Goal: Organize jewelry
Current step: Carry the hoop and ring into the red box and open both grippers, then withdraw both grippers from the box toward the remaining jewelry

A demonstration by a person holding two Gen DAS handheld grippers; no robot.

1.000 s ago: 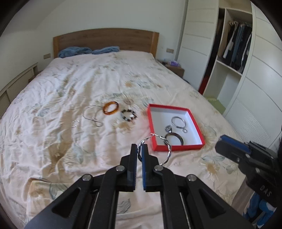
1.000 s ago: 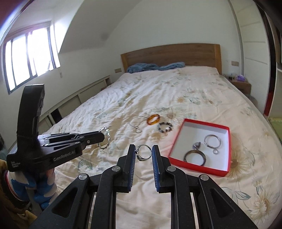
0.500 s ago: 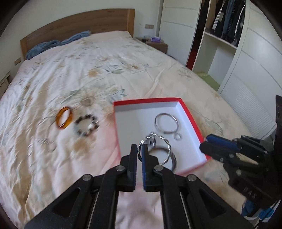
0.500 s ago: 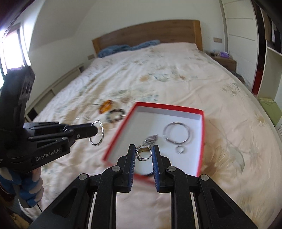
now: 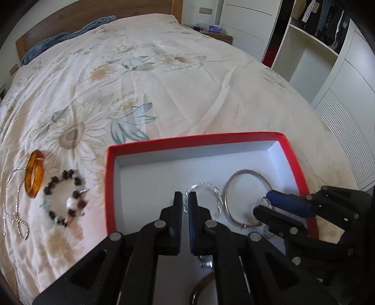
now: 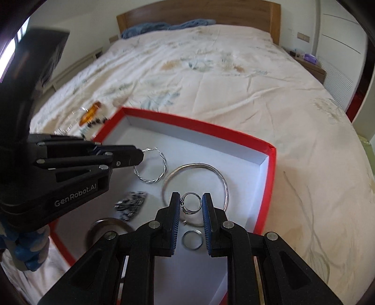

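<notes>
A red box [image 5: 225,137] [image 6: 269,150] with a white inside lies on the bed. My left gripper [image 5: 185,201] [image 6: 140,157] is shut on a twisted silver hoop [image 5: 212,190] [image 6: 154,169] and holds it just above the box floor. My right gripper [image 6: 191,204] [image 5: 263,204] is shut on a small silver ring [image 6: 191,203] over the box. In the box lie a thin silver bangle [image 5: 248,194] [image 6: 199,171], a plain ring [image 6: 192,239], a dark sparkly piece [image 6: 131,205] and a dark bangle [image 6: 106,225].
On the floral bedspread left of the box lie an amber bangle [image 5: 35,173] [image 6: 90,112], a beaded bracelet [image 5: 64,197] and a silver chain [image 5: 14,215]. A wardrobe [image 5: 328,58] stands at the right, a wooden headboard [image 6: 199,14] at the far end.
Both grippers have moved forward and down over the red box, each still holding its piece. The hoop and the ring now hang just above the box floor.
</notes>
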